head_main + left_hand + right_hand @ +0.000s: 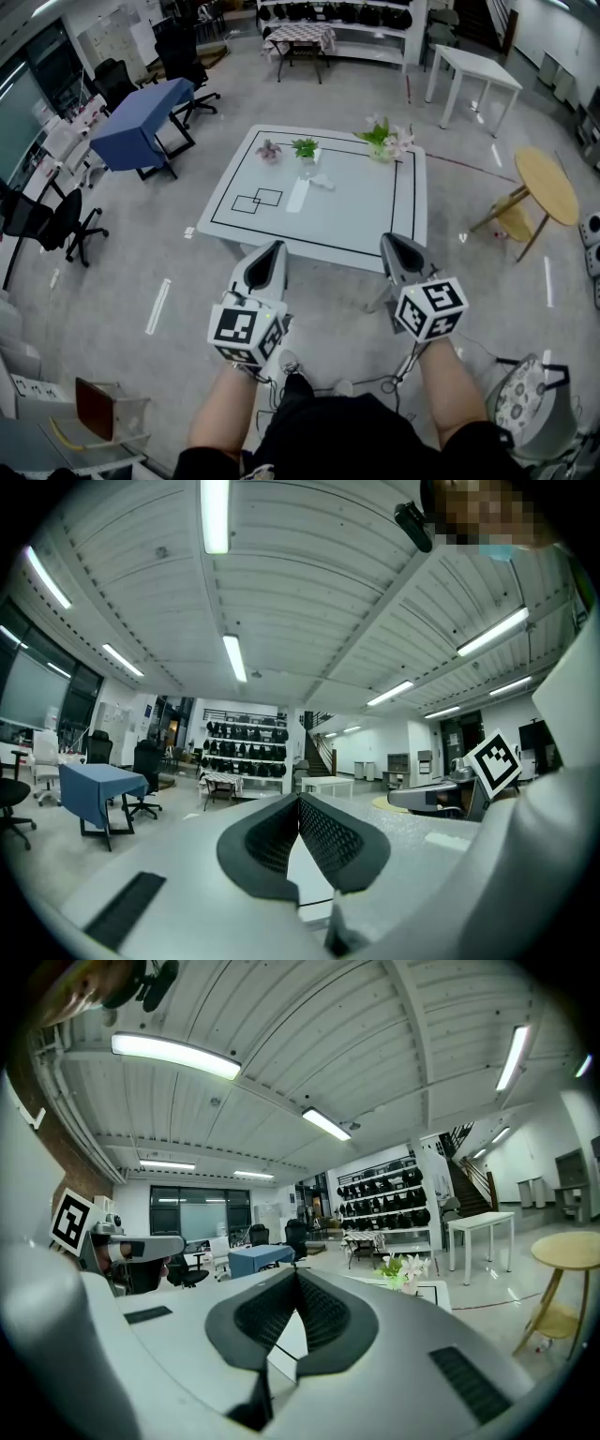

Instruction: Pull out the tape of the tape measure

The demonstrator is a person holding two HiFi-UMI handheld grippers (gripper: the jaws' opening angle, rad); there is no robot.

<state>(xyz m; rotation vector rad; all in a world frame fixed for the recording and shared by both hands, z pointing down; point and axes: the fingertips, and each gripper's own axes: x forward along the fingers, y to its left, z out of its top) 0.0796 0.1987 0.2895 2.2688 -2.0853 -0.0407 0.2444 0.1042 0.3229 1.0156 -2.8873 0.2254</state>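
Clenched empty, left grey gripper (272, 255) and right grey gripper (394, 246) hang just before the white black-lined table (366, 216).

Right gripper (297, 1283): jaws were closed, dark ribbed pads meeting tip to tip, nothing between them. Past the tips lay a white table (433, 1295) with flowers (405, 1269) on it. The left gripper (176, 1244) showed at far left. A round wooden table (567, 1249) stood at right, and a blue table (255, 1258) farther back.
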